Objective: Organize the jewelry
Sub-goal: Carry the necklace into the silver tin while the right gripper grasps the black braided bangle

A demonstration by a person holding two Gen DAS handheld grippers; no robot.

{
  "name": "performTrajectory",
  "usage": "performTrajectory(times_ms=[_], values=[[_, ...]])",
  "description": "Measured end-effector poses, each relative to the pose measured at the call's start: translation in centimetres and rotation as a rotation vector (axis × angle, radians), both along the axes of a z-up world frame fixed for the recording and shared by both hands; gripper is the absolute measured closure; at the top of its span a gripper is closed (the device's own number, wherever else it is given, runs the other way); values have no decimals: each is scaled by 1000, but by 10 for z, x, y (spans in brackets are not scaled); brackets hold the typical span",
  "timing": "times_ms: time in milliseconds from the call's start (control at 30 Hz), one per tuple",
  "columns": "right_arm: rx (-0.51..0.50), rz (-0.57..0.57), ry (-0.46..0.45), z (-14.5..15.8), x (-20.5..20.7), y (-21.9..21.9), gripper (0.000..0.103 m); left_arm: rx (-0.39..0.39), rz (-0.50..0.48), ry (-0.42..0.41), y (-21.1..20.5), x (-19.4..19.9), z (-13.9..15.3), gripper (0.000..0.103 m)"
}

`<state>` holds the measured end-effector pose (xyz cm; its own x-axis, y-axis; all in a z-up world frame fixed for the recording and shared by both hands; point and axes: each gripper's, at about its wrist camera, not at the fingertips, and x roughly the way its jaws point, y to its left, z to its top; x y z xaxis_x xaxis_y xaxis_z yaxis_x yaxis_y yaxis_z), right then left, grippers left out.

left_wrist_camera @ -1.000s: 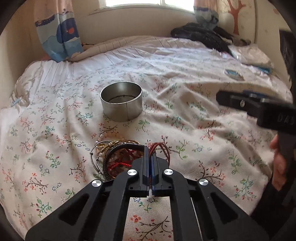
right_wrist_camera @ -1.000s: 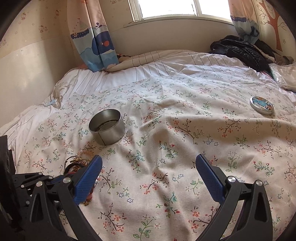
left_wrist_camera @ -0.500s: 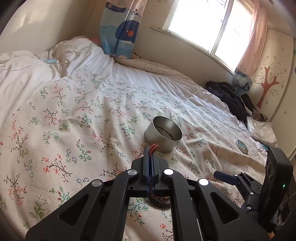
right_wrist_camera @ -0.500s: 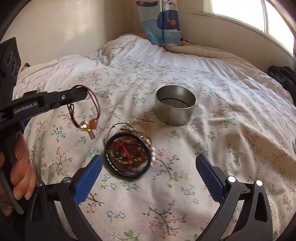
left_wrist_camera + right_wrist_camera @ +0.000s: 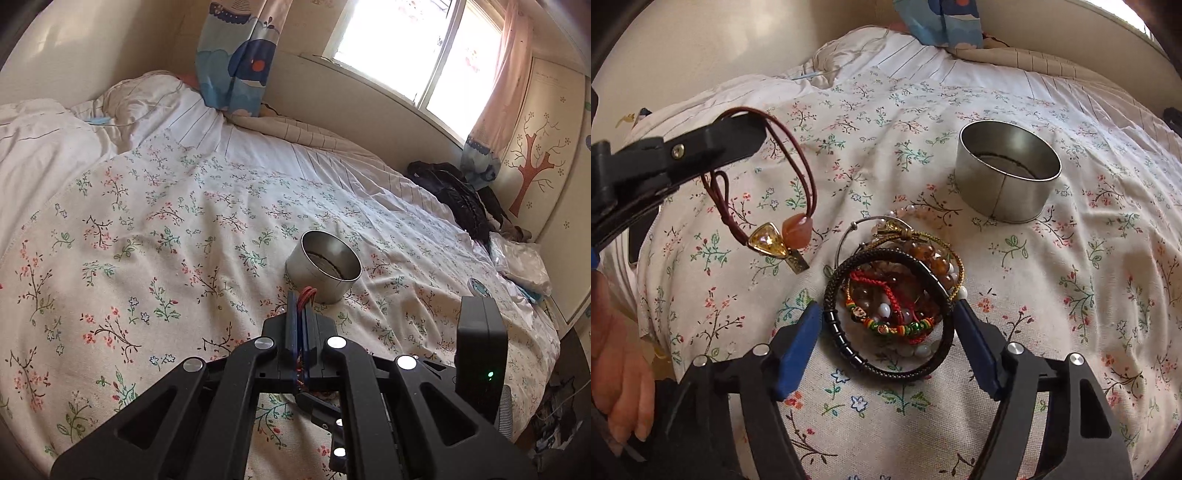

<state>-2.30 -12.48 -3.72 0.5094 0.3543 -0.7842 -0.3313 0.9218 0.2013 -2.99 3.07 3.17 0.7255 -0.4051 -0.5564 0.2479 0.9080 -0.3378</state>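
Two grippers work over one bed [image 5: 1089,295] covered by a floral cotton sheet. The left gripper [image 5: 753,127], black, is pressed shut on one dark red cord [image 5: 798,155], a doubled loop that hangs clear above the sheet and carries three charms bunched at its low end: a faceted yellow triangle in a gold frame, an orange bead and a small gold tag. In the left wrist view the same cord [image 5: 307,293] shows as a red loop poking out above the closed blue pads. The right gripper [image 5: 888,332] points down at one heap of bracelets [image 5: 892,295] near the middle of the bed; its blue-padded jaws are closing, standing on either side of the heap with the pads not yet pressing it. The heap holds a thick black braided band with a segmented metal stretch on the outside, amber beads, a thin silver bangle, a gold chain, red braided string and a strand of small green, yellow and red beads with white ones. One round steel tin [image 5: 1008,177], open and smooth-walled with a side seam, stands beyond the heap toward the window, apart from it. A hand [image 5: 624,376] grips the left gripper's handle at the left edge. Dark clothing [image 5: 458,199] lies at the far corner.
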Motion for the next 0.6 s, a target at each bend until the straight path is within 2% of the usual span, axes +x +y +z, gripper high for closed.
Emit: performTrajectory(times_ms=[33, 67, 100, 233, 267, 300, 367, 433, 533, 567, 600], values=[[38, 11, 12, 1, -1, -2, 49, -1, 1, -1, 0, 0, 0, 101], [54, 6, 11, 4, -2, -4, 69, -1, 0, -1, 0, -1, 0, 101], [52, -5, -4, 6, -5, -6, 72, -2, -1, -3, 1, -1, 0, 101], [81, -38, -13, 13, -6, -20, 72, 5, -5, -5, -1, -2, 0, 101], [85, -45, -20, 15, -7, -22, 68, 5, -6, -5, -2, -2, 0, 101], [81, -53, -31, 17, -7, -22, 45, 6, -7, -5, -2, -2, 0, 101], [44, -71, -79, 21, -10, -19, 7, 5, -8, -3, -2, -2, 0, 101], [13, -47, -84, 20, -8, -12, 7, 6, -9, -1, -2, -1, 0, 101], [-54, -47, -24, 1, 3, -4, 7, 11, -14, -1, -4, -1, -1, 101], [-52, -45, 5, -5, 7, -4, 12, 12, -16, -3, -5, -1, 0, 101], [-60, -53, 25, -10, 9, -5, 30, 13, -18, -4, -6, -1, 0, 101]])
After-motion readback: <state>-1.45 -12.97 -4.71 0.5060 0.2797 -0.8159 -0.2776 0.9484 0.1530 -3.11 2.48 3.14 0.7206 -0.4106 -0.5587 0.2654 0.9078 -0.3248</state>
